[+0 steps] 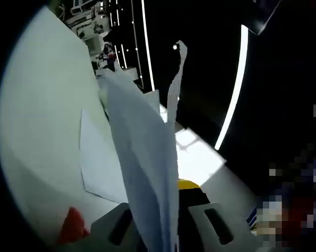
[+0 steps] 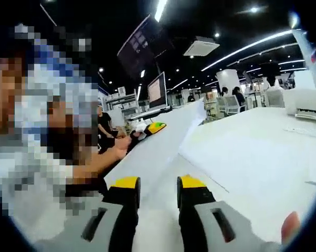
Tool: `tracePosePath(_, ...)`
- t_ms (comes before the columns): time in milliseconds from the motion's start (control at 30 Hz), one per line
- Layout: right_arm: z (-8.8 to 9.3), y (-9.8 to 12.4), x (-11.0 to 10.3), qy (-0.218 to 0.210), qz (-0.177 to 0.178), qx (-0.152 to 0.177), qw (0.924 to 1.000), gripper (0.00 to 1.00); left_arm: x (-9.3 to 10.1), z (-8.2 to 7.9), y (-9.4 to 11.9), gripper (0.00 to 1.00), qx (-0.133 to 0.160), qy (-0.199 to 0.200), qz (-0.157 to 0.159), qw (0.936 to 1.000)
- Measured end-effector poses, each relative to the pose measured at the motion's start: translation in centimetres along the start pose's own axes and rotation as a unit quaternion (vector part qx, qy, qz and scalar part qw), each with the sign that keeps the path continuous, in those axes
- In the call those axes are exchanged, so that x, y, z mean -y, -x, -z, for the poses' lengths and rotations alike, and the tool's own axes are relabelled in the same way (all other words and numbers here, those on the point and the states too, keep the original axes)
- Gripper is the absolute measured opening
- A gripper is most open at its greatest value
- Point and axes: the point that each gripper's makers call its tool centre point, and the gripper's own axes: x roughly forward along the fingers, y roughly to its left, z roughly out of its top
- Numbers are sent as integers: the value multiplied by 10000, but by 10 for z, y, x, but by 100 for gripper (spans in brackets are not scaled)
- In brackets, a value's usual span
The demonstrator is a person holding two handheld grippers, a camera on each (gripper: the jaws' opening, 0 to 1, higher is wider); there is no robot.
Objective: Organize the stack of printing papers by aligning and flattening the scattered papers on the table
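A sheaf of white printing papers (image 1: 142, 157) rises on edge between the jaws of my left gripper (image 1: 160, 212), which is shut on it; one yellow jaw tip shows beside the sheets and the other is hidden behind them. Another loose sheet (image 1: 97, 168) lies flat on the white table (image 1: 37, 126). In the right gripper view the same lifted papers (image 2: 165, 139) slope from my right gripper (image 2: 159, 185) up to the left gripper (image 2: 156, 127), held in a person's hand. My right gripper's yellow-tipped jaws stand apart, open, over the near end of the papers.
The white table (image 2: 252, 152) spreads wide to the right. A white printer (image 2: 305, 107) stands at its far right end. A monitor (image 2: 158, 89), chairs and people are beyond the table. A person's sleeve and forearm (image 2: 89, 168) reach along the left.
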Motion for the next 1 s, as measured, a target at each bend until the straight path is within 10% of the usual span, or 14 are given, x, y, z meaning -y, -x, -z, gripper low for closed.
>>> tracePosePath(400,5,49,79,83,1446,37,9895,65,8,-12,18,6,148,-113,29,9998)
tracePosePath(1000,2,115,209,668,2823,-178,9568,83,16,-18,32,6,142,-328,201,9992)
